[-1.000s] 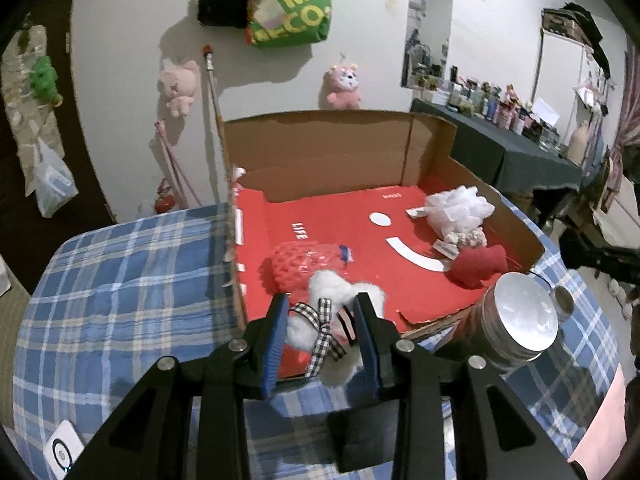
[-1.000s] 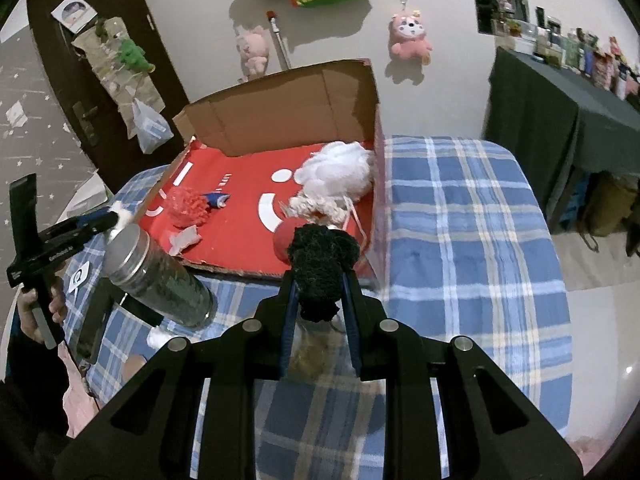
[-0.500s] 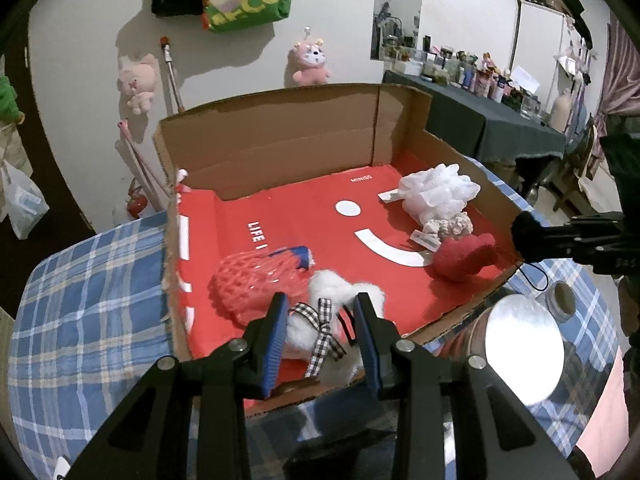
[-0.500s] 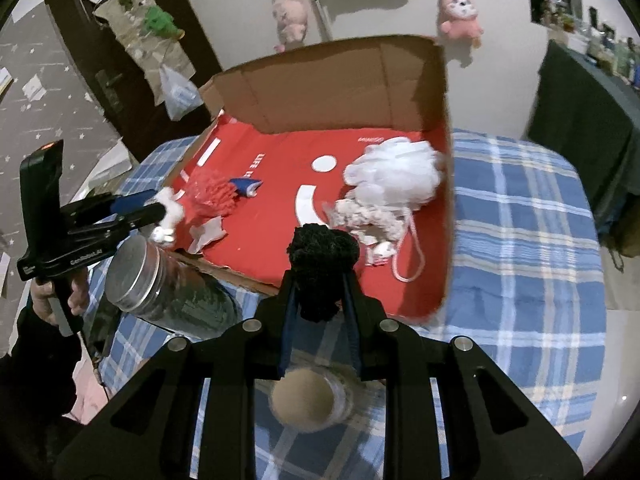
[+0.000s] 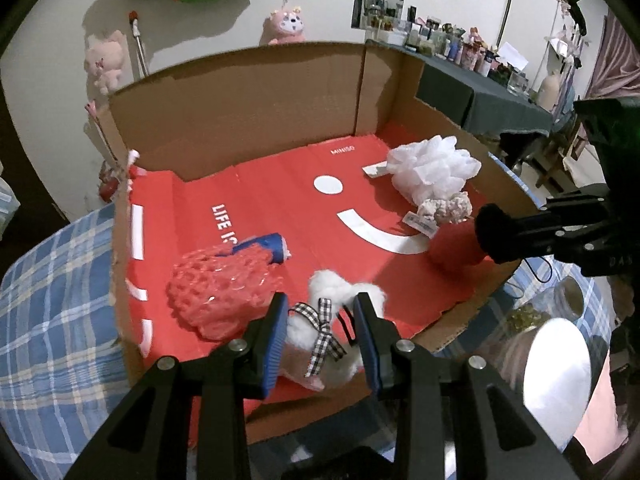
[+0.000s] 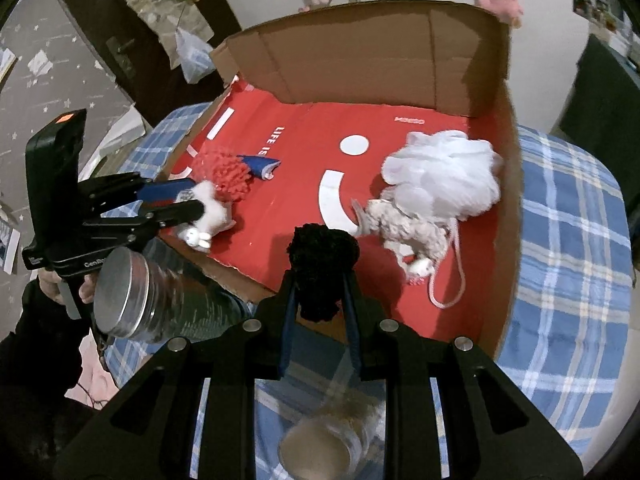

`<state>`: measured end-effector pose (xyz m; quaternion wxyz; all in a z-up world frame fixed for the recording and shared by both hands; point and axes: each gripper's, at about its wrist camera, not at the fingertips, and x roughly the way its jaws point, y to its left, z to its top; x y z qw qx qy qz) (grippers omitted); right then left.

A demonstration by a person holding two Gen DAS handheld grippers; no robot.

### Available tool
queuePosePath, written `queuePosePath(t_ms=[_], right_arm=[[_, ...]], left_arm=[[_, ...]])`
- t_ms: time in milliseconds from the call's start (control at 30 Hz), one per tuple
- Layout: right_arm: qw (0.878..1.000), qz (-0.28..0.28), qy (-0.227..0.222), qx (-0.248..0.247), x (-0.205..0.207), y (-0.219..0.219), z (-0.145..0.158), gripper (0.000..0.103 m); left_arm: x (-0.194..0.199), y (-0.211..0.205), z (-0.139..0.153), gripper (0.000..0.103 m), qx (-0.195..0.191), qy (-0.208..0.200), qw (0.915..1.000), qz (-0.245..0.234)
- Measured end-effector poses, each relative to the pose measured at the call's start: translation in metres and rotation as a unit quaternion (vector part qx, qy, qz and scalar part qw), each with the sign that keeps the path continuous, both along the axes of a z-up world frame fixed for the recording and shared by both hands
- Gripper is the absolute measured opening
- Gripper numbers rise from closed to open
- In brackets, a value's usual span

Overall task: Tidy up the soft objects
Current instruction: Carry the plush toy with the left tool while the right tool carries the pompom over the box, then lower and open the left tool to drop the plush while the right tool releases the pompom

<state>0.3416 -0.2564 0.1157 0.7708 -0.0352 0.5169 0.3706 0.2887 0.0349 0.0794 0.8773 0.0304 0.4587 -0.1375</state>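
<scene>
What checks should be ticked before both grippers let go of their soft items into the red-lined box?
1. Left gripper shut on the white plush with the checked ribbon: ok.
2. Right gripper shut on the black pom-pom: ok.
3. White plush is over the red floor of the cardboard box, inside the near edge: ok.
4. Black pom-pom is past the box's near edge: ok in the left wrist view, where it hangs beside the red soft item.
5. Drop spot under the white plush is free: cannot tell; the red mesh item lies close beside it.
6. Metal-lidded jar stands outside the box: ok.
</scene>
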Motion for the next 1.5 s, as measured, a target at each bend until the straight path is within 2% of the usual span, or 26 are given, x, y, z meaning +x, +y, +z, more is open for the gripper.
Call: queuePosePath(t_ms=[433,567,767,967,1167,1500], right_arm=[[0.997,0.068,0.030,-0.035,0.008,0.041,-0.019,0.021],[0.995,0.076,0.037,-0.048,0.010,0.046,-0.027,0.021],[0.994,0.071,0.039,-0.069,0.014,0.044,-0.034,0.021],[0.995,0.047,0.034,-0.084,0.024,0.029,-0.035,0.021],[0.994,0.047,0.036,-0.088,0.023,0.028,-0.038,0.021],[0.994,0.051,0.040,-0.092,0.024,0.032,-0.042,0.021]], left_arm=[[0.015,-0.009,-0.013,0.036,0.006,0.031,0.9992,-0.023],[0.019,-0.009,-0.017,0.036,0.028,0.040,0.9987,-0.018],[0.027,0.001,-0.026,0.036,0.038,0.067,0.9970,-0.003],[0.029,0.011,-0.026,0.036,0.039,0.068,0.9969,0.013],[0.026,0.003,-0.030,0.036,0.048,0.072,0.9962,-0.006],[0.032,0.000,-0.032,0.036,0.051,0.075,0.9959,-0.007]])
